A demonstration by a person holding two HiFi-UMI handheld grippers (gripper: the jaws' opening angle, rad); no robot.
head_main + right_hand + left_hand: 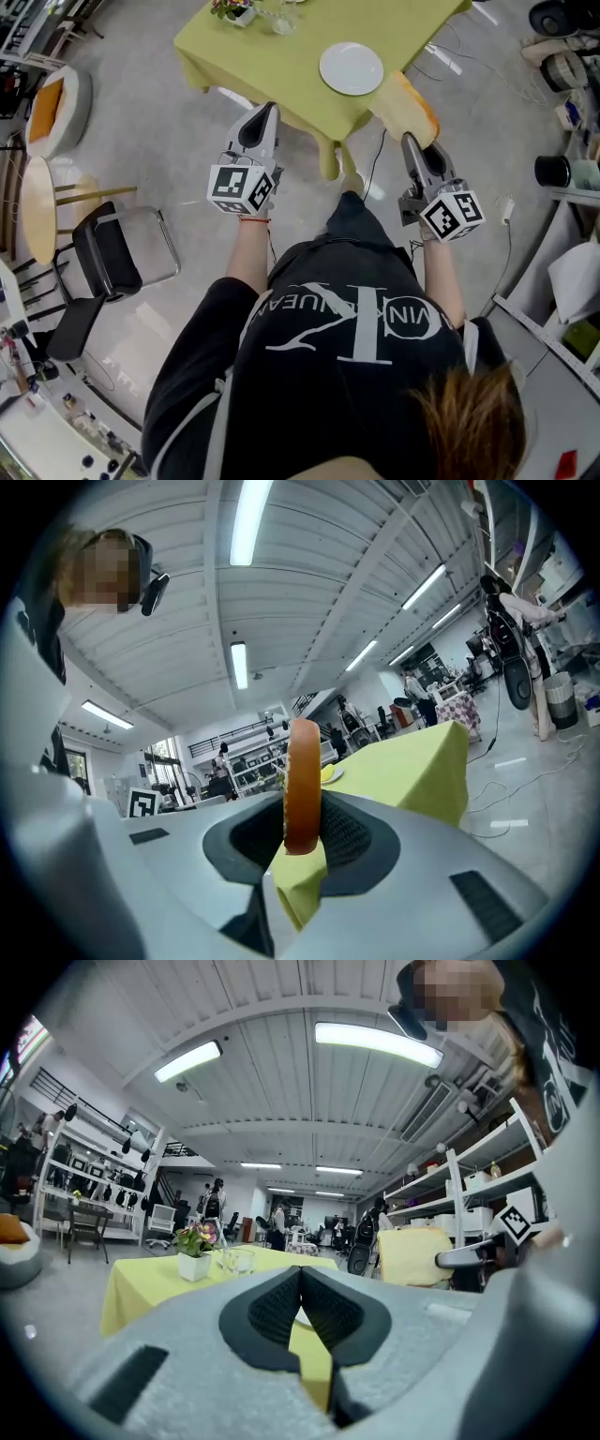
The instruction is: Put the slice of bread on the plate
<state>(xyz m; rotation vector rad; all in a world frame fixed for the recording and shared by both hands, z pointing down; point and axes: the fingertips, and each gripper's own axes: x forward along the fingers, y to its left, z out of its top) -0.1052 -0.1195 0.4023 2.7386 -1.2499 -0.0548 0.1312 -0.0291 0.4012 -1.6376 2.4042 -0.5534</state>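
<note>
The slice of bread [406, 105], pale with a brown crust, stands upright on edge in my right gripper [410, 139], just off the near right corner of the green-clothed table [272, 56]. The white plate [352, 68] lies on that table, left of and beyond the bread. In the right gripper view the crust [302, 785] is pinched between the dark pads of the right gripper [302, 829], with the plate [331, 773] far behind. My left gripper [267, 111] is shut and holds nothing, level near the table's front edge. In the left gripper view its jaws [300, 1274] meet, and the bread [412, 1257] shows at the right.
A flower pot [234, 9] and a glass [281, 17] stand at the table's far side. A black chair [108, 253] and a round wooden table [37, 206] are to the left. Cables [450, 56] lie on the floor, and shelving [572, 169] is at the right.
</note>
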